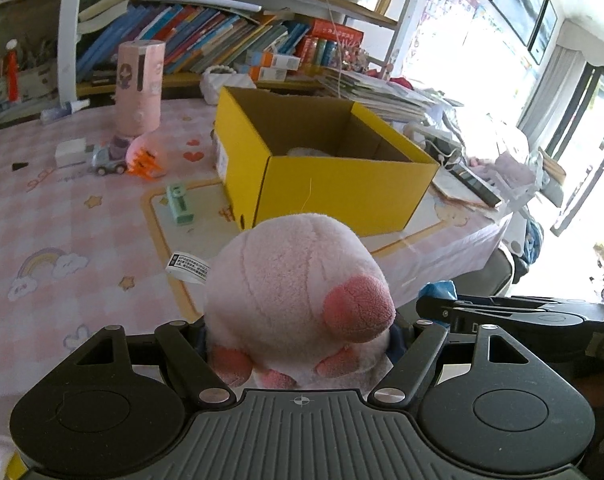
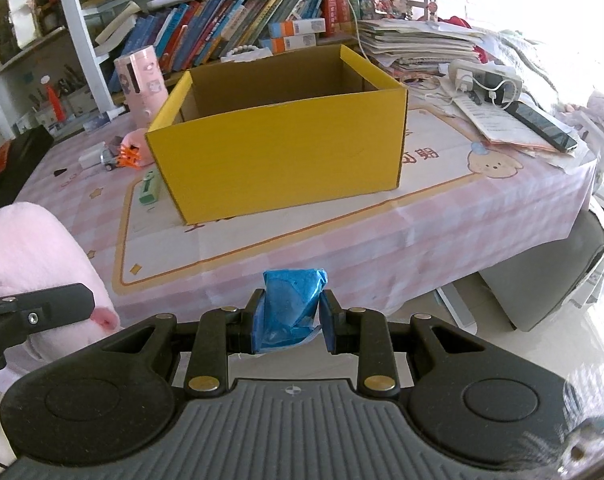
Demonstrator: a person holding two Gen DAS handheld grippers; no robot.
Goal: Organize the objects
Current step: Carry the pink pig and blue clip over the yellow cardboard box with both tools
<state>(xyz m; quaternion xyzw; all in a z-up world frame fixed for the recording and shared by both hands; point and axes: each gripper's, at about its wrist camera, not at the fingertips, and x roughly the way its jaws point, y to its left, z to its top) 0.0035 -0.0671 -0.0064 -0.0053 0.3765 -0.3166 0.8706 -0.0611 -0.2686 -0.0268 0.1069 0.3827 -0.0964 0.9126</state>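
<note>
The left gripper (image 1: 298, 344) is clamped around a round pink plush toy (image 1: 298, 280). The right gripper (image 2: 289, 320) pinches a crumpled blue plastic packet (image 2: 290, 300). Ahead of both, on the pink checked tabletop (image 2: 441, 216), stands an open yellow cardboard box (image 2: 278, 152).

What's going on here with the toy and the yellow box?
A person is tidying with a gripper in each hand. The left gripper is clamped on a pink plush toy, and the right gripper grips a crumpled blue packet. Both are held in front of the table, short of the open yellow box; neither item is in it yet.
</note>
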